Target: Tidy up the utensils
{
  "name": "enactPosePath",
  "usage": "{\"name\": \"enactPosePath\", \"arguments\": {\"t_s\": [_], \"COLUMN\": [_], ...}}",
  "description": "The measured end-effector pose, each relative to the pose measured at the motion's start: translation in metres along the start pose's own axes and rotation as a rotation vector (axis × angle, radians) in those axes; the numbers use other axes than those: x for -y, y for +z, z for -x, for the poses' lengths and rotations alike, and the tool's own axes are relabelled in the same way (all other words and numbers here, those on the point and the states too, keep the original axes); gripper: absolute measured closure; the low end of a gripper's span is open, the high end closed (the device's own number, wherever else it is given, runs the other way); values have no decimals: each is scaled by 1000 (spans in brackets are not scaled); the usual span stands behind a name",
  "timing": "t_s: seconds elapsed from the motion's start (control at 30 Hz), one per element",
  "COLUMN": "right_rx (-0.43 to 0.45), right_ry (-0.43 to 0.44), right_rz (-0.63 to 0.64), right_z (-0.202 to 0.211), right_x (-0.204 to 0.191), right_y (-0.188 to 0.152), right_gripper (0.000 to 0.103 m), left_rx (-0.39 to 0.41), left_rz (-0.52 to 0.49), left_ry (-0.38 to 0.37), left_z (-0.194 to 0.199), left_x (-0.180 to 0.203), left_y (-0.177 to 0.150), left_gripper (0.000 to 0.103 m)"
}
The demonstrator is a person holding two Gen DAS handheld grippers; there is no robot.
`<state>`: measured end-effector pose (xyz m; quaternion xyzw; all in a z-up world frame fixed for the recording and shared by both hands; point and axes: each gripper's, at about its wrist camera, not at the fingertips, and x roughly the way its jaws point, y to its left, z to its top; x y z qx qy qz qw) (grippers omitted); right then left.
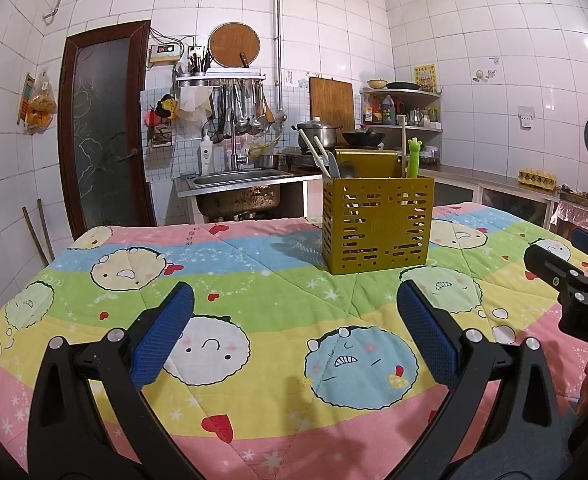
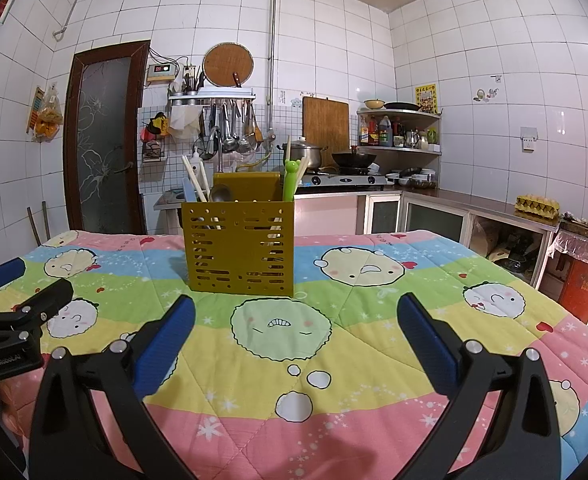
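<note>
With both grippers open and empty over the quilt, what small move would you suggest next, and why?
I would probably ease the right gripper forward toward the utensil holder. It sits almost straight ahead of that gripper, and the green utensil and chopsticks stand above its rim. No loose utensil shows on the quilt, and the left gripper sees the holder off to its right.

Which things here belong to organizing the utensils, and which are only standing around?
For the job: yellow utensil holder, chopsticks, spoon, green frog-topped utensil, both open grippers.

Standing around: cartoon quilt, sink, wok, egg carton.
</note>
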<state>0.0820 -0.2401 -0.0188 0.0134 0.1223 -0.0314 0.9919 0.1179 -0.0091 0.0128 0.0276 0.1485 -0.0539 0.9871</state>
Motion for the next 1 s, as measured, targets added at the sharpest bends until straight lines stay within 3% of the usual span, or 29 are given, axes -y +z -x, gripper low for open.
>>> {"name": "enactPosePath", "arguments": {"t_s": [1.0], "right_rx": [2], "right_ry": [0], "right_rz": [1], "right_z": [-1], "right_x": [1], "right_y": [0], "right_gripper": [4], "left_rx": [12], "left_rz": [-3], "left_ry": [4], "left_z": [2], "left_x": [4], "left_y": [0], "left_gripper": [5]}}
